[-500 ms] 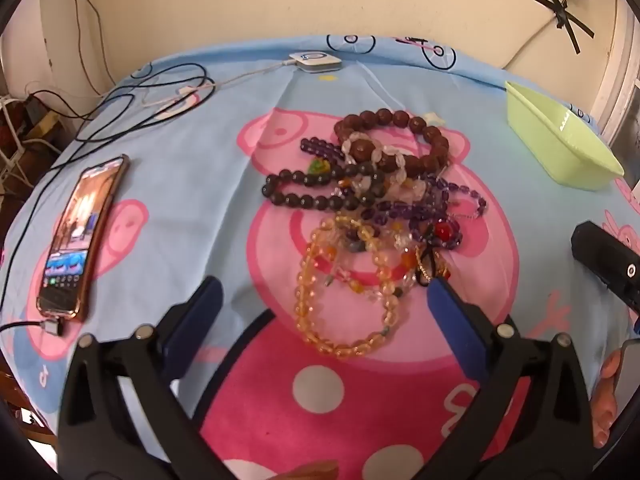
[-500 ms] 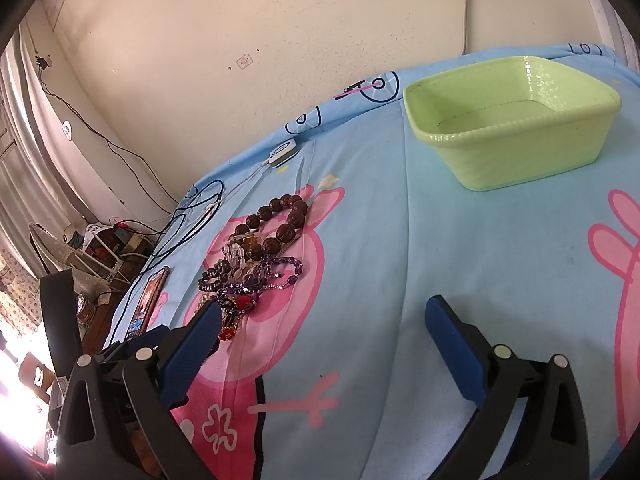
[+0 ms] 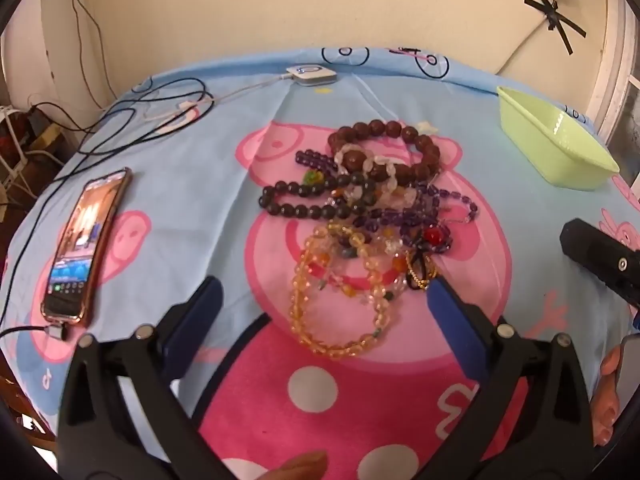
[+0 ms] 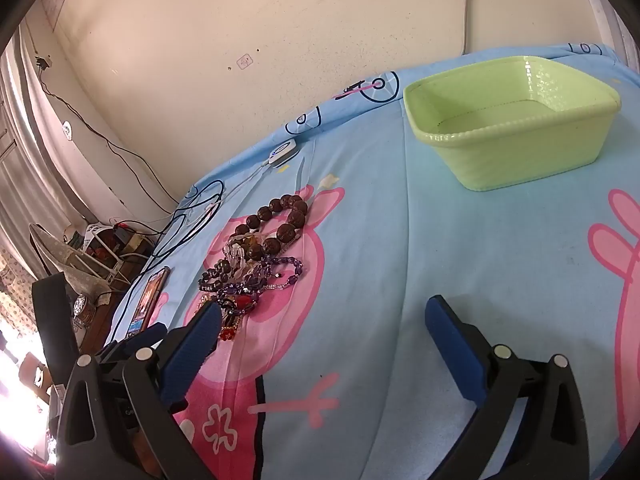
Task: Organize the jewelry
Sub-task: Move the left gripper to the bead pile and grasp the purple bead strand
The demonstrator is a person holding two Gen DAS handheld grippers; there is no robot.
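Note:
A tangled pile of bead bracelets lies on the pig-print cloth: big brown beads at the back, dark beads on the left, purple ones on the right, amber ones nearest. My left gripper hovers open just in front of the pile, its blue pads either side of the amber strand and nothing gripped. Right of the pile, my right gripper stands open over bare cloth. The empty green basin sits beyond it.
A phone with a lit screen lies on a cable at the left. Black cables and a white charger lie near the far edge. The basin is at the far right, and the right gripper's black body is at the right edge.
Both views have shifted slightly, so the scene sits a touch lower in frame. The jewelry and basin have not moved, and both grippers stay as wide as before.

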